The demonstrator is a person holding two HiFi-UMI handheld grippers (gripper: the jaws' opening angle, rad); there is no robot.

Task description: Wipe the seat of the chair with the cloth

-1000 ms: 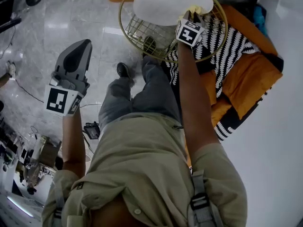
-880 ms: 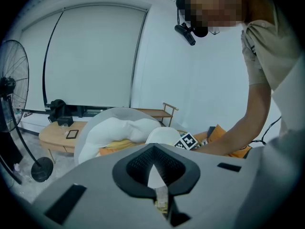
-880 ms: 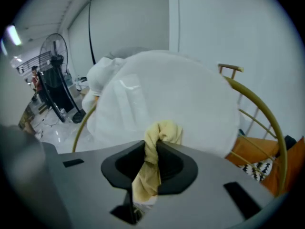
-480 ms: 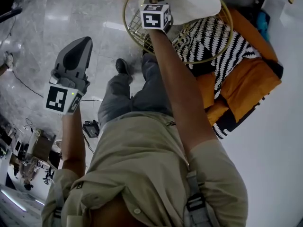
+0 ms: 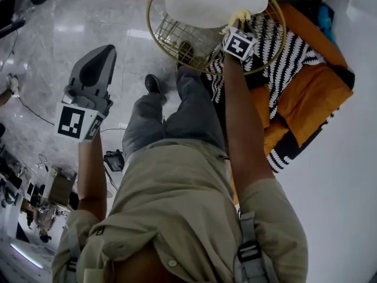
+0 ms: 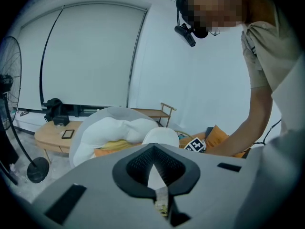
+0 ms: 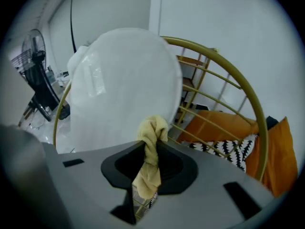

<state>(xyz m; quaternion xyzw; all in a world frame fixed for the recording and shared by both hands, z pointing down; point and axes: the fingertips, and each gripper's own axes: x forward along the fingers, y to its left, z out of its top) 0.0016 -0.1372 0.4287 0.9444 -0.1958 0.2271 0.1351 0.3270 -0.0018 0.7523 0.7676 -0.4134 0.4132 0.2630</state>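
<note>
The chair is a round gold wire frame [image 5: 158,37] with a white seat cushion [image 5: 212,2] at the top of the head view. My right gripper [image 5: 234,27] reaches over the frame's near rim to the cushion's right edge and is shut on a yellow cloth [image 5: 237,17]. In the right gripper view the cloth [image 7: 151,151] hangs bunched between the jaws, its top against the white cushion [image 7: 126,85], with gold bars [image 7: 238,80] on the right. My left gripper [image 5: 101,55] hangs over the floor at the left, away from the chair, shut with nothing in it [image 6: 152,151].
Orange cushions [image 5: 306,93] and a black-and-white zigzag throw [image 5: 277,46] lie right of the chair. The person's legs and a black shoe [image 5: 154,86] stand on the marble floor [image 5: 88,16]. The left gripper view shows a white round chair [image 6: 114,132], a low wooden table [image 6: 52,132] and a standing fan [image 6: 9,80].
My right gripper swept left across the seat with the cloth, then came back to the cushion's right edge. The left gripper stayed in place.
</note>
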